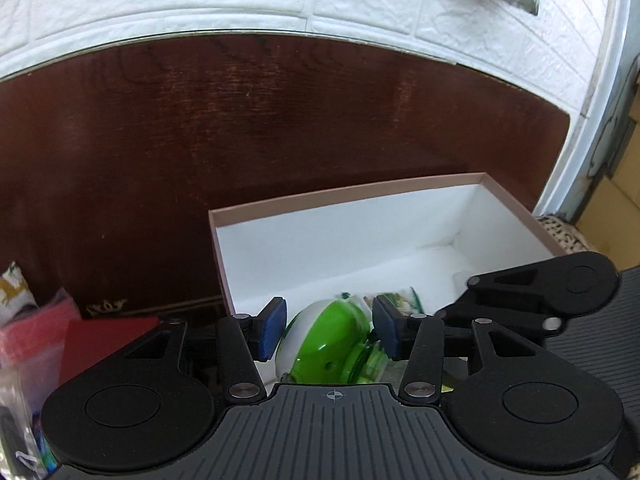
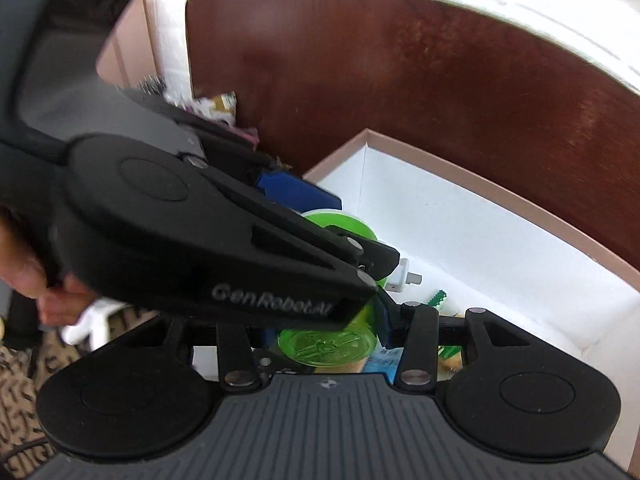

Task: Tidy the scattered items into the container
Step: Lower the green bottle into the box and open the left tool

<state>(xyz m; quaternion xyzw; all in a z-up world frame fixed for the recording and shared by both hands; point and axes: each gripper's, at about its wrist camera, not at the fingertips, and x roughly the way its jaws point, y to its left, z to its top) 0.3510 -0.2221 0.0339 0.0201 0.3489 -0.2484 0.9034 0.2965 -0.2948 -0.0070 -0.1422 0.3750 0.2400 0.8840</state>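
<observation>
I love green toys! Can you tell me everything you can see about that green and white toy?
The green and white toy looks like shiny hard plastic: a rounded body with white edges, a small hole in its side, and a clear green disc with a moulded pattern at one end. It sits tilted, low inside the open box, between the left gripper jaws, which stand open beside it.

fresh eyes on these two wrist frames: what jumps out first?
The bright green and white toy sits between the open fingers of the left claw, just inside the near end of the pink-rimmed white box. In the right wrist view, the left claw's black body crosses the frame, hiding most of the right claw. Dark wood table behind.
</observation>
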